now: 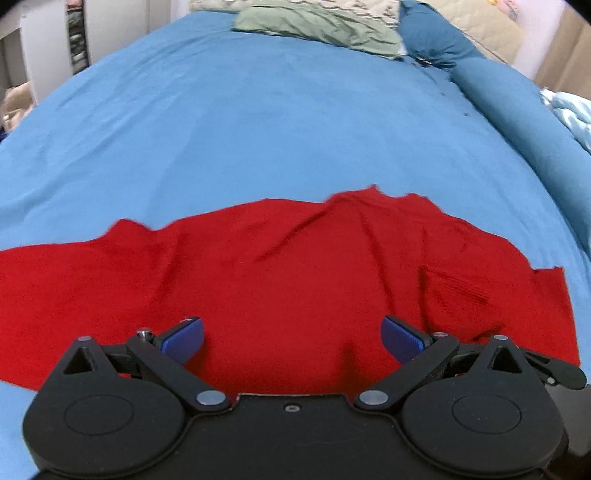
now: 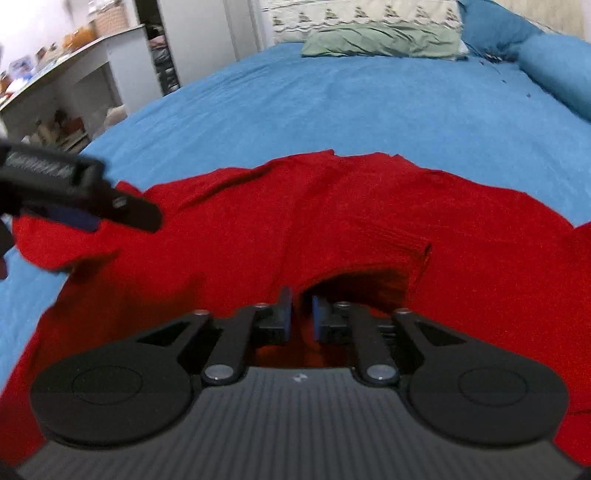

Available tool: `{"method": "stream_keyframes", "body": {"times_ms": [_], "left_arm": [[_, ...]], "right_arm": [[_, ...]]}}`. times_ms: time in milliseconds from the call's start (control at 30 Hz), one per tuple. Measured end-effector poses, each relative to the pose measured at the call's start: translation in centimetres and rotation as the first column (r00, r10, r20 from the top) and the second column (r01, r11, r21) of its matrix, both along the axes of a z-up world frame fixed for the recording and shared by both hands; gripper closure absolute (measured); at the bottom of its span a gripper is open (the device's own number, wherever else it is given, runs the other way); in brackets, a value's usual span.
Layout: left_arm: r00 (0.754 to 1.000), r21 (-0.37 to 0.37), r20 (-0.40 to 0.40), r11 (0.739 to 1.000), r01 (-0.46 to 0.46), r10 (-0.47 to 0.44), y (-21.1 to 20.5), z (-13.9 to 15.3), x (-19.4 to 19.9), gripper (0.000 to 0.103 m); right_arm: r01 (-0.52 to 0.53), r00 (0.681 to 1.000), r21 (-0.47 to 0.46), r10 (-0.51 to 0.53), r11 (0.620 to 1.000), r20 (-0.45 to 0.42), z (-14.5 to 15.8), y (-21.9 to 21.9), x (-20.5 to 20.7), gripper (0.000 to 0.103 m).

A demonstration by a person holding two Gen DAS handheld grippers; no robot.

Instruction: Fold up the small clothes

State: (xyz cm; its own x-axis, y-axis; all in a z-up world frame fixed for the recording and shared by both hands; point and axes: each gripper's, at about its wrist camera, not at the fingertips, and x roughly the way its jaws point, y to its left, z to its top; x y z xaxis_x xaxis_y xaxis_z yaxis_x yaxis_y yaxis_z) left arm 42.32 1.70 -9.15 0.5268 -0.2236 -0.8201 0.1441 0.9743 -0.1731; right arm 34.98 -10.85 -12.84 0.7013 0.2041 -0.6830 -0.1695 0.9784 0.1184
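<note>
A red knit garment (image 1: pixel 280 266) lies spread and wrinkled across the blue bed, near its front edge. My left gripper (image 1: pixel 291 339) is open wide just above the garment's near part, its blue pads (image 1: pixel 184 338) apart and empty. In the right wrist view the same garment (image 2: pixel 332 214) fills the middle. My right gripper (image 2: pixel 300 314) is shut on a raised fold of the red cloth near its near hem. The left gripper (image 2: pixel 85 214) shows at the left of that view, over the garment's left side.
The blue bedsheet (image 1: pixel 258 122) stretches away behind the garment. A green pillow (image 1: pixel 317 26) and a patterned one lie at the head. A blue bolster (image 1: pixel 517 103) runs along the right. A grey desk with clutter (image 2: pixel 70 77) stands left of the bed.
</note>
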Motion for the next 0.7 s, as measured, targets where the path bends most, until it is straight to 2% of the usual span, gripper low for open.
{"method": "stream_keyframes", "body": {"times_ms": [67,200,333,367,433,500,533,700], "left_arm": [[0.999,-0.012,0.011,0.999,0.036,-0.036,-1.8,0.2,0.3,0.000],[0.986,-0.028,0.035,0.986,0.164,-0.163,-5.5,0.5,0.4,0.000],[0.940,0.035,0.032,0.941,0.337,-0.338,-10.5,-0.3,-0.2,0.001],[0.928,0.058,0.033,0.928,0.368,-0.370,-11.5,-0.9,-0.4,0.003],[0.910,0.090,0.018,0.907,0.411,-0.415,-13.0,-2.2,-0.5,0.012],[0.904,0.114,0.006,0.899,0.423,-0.427,-14.1,-3.4,-0.3,0.025],[0.905,0.120,0.009,0.899,0.421,-0.425,-14.4,-3.8,-0.1,0.028],[0.930,0.112,0.069,0.929,0.353,-0.362,-14.3,-4.3,0.5,0.046]], "right_arm": [[-0.013,1.000,-0.026,0.014,1.000,0.011,0.6,-0.5,-1.3,0.038],[0.011,1.000,-0.087,-0.009,0.996,0.017,2.3,-1.8,-3.6,0.031],[0.114,0.993,-0.099,-0.116,0.989,-0.005,3.4,-5.9,-6.7,0.022],[0.146,0.989,-0.109,-0.147,0.983,-0.005,3.5,-6.8,-7.4,0.018],[0.220,0.975,-0.130,-0.223,0.967,-0.004,3.6,-8.8,-8.8,0.017],[0.277,0.959,-0.131,-0.282,0.952,-0.015,3.2,-10.6,-9.5,0.017],[0.305,0.950,-0.130,-0.310,0.943,-0.021,3.0,-11.4,-10.0,0.017],[0.415,0.904,-0.136,-0.425,0.899,-0.048,1.5,-14.0,-10.8,0.017]]}}
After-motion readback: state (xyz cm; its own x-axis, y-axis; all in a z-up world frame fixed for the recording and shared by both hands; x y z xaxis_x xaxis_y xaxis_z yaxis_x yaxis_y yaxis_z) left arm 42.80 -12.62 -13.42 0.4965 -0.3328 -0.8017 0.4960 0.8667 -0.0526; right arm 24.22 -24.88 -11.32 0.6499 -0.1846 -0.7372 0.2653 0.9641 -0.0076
